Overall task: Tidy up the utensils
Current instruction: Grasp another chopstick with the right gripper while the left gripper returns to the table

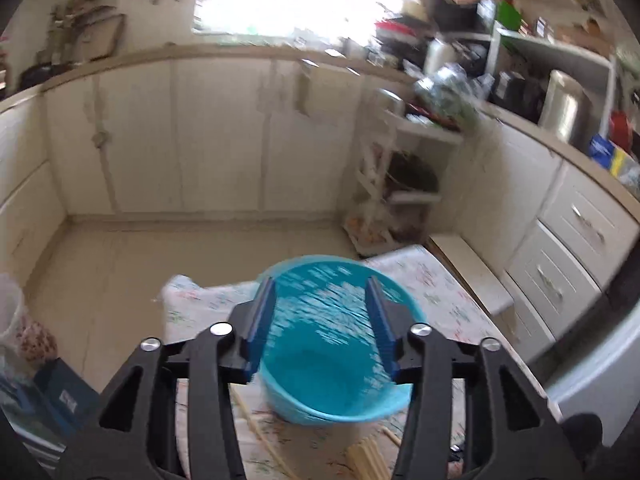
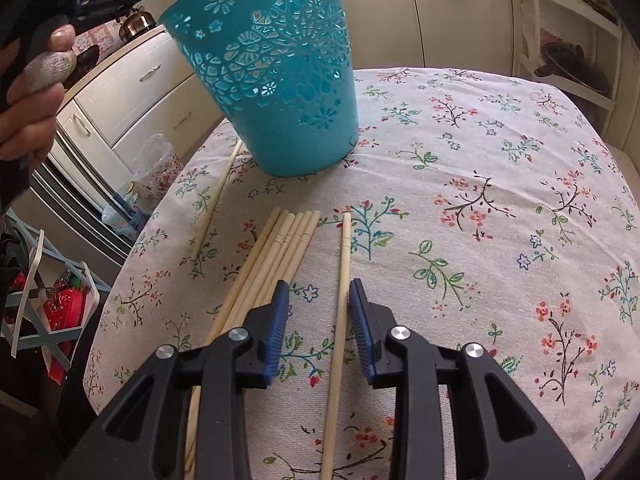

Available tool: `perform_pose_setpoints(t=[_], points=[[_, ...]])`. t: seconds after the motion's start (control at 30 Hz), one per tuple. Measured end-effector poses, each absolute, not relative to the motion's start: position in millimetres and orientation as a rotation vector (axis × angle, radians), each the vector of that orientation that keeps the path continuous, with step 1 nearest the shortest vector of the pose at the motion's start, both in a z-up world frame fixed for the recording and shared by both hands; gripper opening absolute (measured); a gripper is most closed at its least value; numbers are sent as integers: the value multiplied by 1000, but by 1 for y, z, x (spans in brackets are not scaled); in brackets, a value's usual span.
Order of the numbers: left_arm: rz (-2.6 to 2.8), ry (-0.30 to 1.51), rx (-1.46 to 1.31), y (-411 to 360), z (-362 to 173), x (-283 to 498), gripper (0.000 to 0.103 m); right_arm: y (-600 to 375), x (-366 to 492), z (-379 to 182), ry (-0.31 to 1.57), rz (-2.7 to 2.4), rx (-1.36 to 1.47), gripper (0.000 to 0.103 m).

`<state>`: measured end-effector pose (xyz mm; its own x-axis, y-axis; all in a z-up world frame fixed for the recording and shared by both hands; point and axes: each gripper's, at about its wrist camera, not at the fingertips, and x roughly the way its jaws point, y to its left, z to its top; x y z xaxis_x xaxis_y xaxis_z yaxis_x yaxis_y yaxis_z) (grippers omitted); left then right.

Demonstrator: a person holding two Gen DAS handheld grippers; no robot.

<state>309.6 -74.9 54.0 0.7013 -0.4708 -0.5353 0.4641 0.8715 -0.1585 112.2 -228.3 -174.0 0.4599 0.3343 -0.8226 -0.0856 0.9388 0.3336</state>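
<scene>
Floral tablecloth (image 2: 460, 152) amid kitchen cabinets (image 1: 180, 132)

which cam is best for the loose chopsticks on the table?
Right wrist: the bundle of chopsticks lies sharp on the floral tablecloth, with single chopsticks either side, below the blue basket. Left wrist shows only blurred ends at the bottom edge, behind its claw.

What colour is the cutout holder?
Turquoise holder, floral cutouts; clearest in the right wrist view.
</scene>
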Motion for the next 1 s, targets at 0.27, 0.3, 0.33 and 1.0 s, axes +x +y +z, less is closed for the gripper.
perform_pose_setpoints(t=[0.27, 0.3, 0.33, 1.0], points=[[-262, 821, -279, 0, 1, 409, 62, -222, 112, -174, 1052, 277, 237, 46], [-238, 853, -265, -1, -11, 420, 62, -221, 112, -174, 1051, 279, 233, 46], [-210, 878, -231, -4, -21, 430, 62, -220, 111, -174, 1049, 280, 228, 47], [-409, 983, 35, -67, -67, 436, 62, -225, 115, -166, 1010, 174, 158, 53]])
